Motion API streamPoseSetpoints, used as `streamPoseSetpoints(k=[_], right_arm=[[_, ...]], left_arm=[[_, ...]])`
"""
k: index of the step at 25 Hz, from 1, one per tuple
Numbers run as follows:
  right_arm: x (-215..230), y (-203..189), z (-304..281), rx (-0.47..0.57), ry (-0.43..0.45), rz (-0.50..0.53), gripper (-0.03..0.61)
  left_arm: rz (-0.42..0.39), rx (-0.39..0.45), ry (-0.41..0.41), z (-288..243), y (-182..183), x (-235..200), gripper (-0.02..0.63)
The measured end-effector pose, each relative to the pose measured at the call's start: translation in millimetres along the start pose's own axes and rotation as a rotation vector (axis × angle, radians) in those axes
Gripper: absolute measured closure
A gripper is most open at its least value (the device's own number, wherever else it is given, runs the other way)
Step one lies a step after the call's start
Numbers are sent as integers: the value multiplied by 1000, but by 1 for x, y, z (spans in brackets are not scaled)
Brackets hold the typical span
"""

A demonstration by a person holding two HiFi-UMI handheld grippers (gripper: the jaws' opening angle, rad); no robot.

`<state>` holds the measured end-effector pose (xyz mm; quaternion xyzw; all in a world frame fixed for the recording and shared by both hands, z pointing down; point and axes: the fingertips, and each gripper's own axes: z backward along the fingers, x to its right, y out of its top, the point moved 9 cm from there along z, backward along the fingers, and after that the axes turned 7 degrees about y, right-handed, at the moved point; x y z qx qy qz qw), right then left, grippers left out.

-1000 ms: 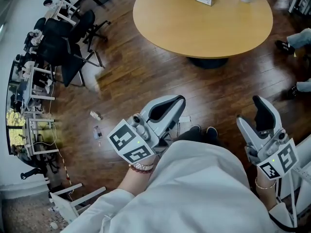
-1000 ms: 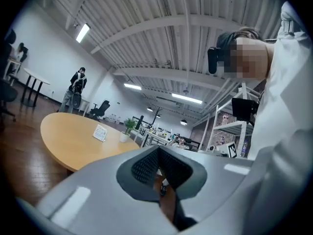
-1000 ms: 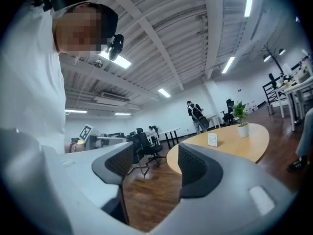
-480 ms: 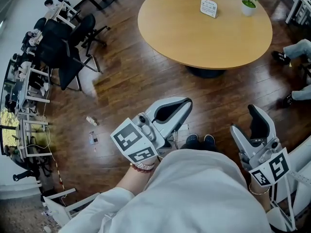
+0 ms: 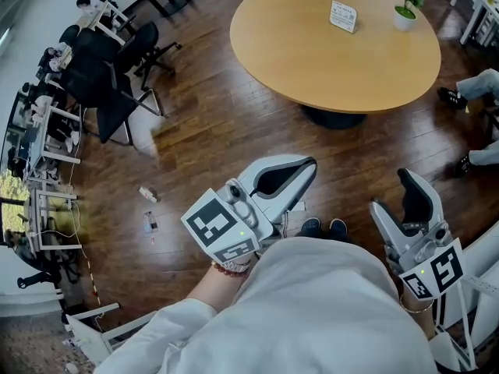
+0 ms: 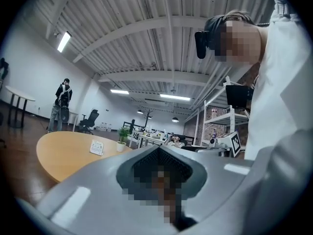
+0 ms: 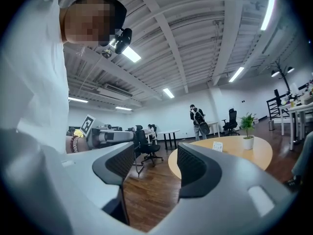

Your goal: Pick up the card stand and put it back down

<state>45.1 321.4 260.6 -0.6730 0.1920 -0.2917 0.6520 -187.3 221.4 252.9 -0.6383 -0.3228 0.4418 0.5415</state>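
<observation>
The white card stand (image 5: 343, 15) stands on the far side of the round wooden table (image 5: 312, 53), next to a small potted plant (image 5: 407, 2). It also shows small in the left gripper view as the card stand (image 6: 97, 147), and in the right gripper view as the card stand (image 7: 217, 146). Both grippers hang low at my body, far short of the table. My left gripper (image 5: 300, 171) points at the table with its jaws together and nothing between them. My right gripper (image 5: 401, 201) has its pads apart and holds nothing.
Black office chairs (image 5: 117, 68) and desks stand at the left. Small litter (image 5: 148, 197) lies on the dark wood floor. A seated person's feet (image 5: 456, 93) are at the right of the table. Another person (image 6: 61, 106) stands far off.
The table and card stand have slid lower and to the right in the head view. The left gripper has risen slightly toward the table. Neither gripper changed state.
</observation>
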Motion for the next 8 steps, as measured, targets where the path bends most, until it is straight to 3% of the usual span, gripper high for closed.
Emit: streamPoseSetpoints(k=[8], right_arm=[[-8, -2, 1, -1, -14, -3, 319]], left_arm=[[54, 10, 27, 13, -7, -4, 626]])
